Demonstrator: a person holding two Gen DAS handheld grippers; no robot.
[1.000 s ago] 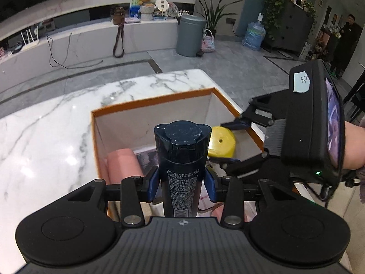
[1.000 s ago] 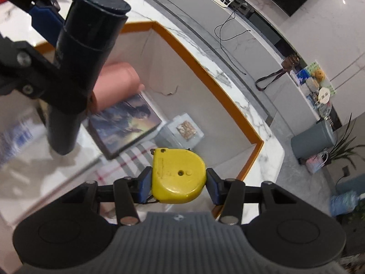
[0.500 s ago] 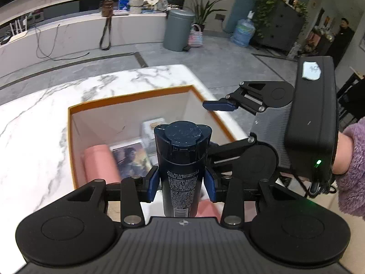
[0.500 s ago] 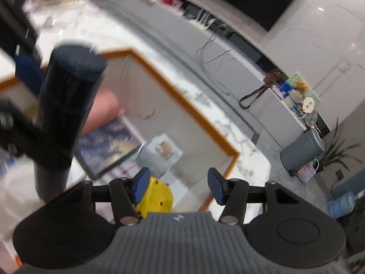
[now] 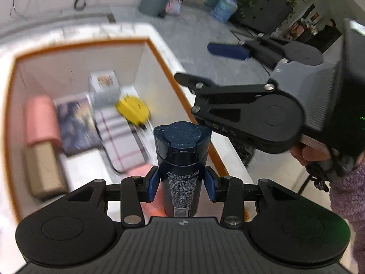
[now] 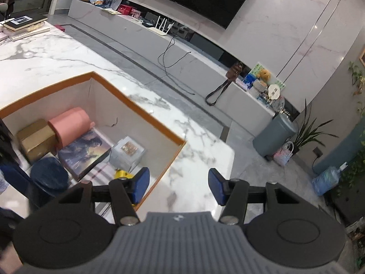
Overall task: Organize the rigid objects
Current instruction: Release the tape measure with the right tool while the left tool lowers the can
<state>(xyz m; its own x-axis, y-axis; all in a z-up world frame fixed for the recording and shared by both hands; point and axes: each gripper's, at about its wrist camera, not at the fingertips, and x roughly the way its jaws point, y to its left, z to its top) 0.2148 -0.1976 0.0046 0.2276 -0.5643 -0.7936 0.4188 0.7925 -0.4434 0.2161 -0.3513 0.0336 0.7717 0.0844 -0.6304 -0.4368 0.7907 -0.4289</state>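
My left gripper (image 5: 181, 183) is shut on a dark blue bottle (image 5: 181, 166), held upright above the near right part of an orange-rimmed box (image 5: 159, 52). A yellow tape measure (image 5: 133, 110) lies inside the box on a striped cloth. My right gripper (image 6: 178, 186) is open and empty, above the box's right rim and the marble top; it also shows in the left wrist view (image 5: 205, 66). The bottle's cap shows in the right wrist view (image 6: 49, 174), and the tape measure (image 6: 122, 174) peeks out behind my left finger.
The box (image 6: 136, 108) also holds a pink roll (image 6: 70, 127), a brown carton (image 6: 34, 139), a picture book (image 6: 84, 149) and a small grey box (image 6: 127, 151). The white marble table (image 6: 45, 54) carries stacked books (image 6: 22, 24) at far left.
My right gripper opened and let the yellow tape measure drop into the box, then lifted up and away to the right. My left gripper still holds the bottle, now tilted down over the box.
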